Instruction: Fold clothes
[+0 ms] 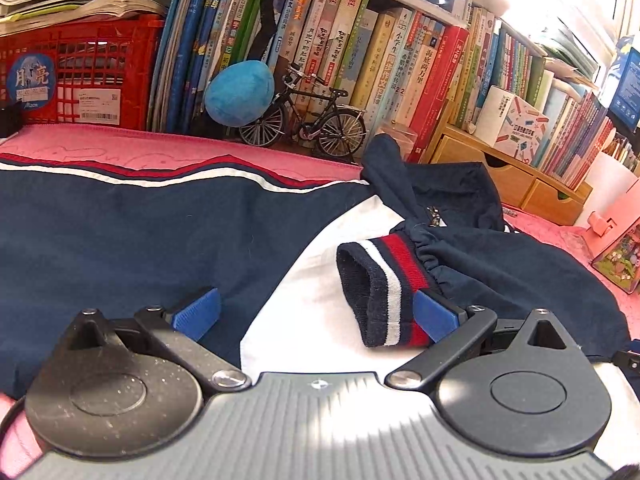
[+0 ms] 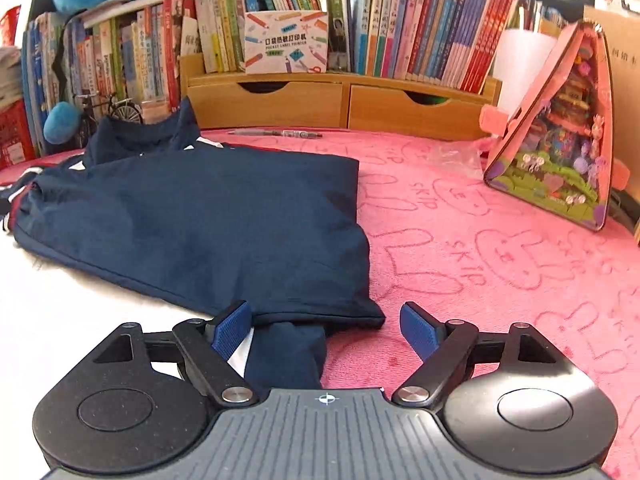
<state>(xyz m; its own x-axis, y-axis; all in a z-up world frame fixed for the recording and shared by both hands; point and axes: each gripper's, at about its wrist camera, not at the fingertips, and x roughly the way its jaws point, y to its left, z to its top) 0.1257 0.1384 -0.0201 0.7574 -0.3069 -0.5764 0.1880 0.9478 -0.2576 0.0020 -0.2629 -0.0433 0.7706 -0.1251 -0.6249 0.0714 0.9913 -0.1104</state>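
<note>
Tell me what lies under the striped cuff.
The striped cuff rests on the jacket's white panel. That panel hides whatever lies beneath; the pink blanket shows only around the jacket.

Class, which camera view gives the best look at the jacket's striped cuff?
The left wrist view: the striped cuff lies large and whole between the open left gripper fingers, its opening facing the camera. The right wrist view shows only a sliver of stripes at its left edge.

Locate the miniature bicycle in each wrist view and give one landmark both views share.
Left wrist view: miniature bicycle stands upper centre, before the books, right of the blue plush ball.
Right wrist view: miniature bicycle at far left edge, behind the navy jacket.
Shared landmark: the label printer box.
</note>
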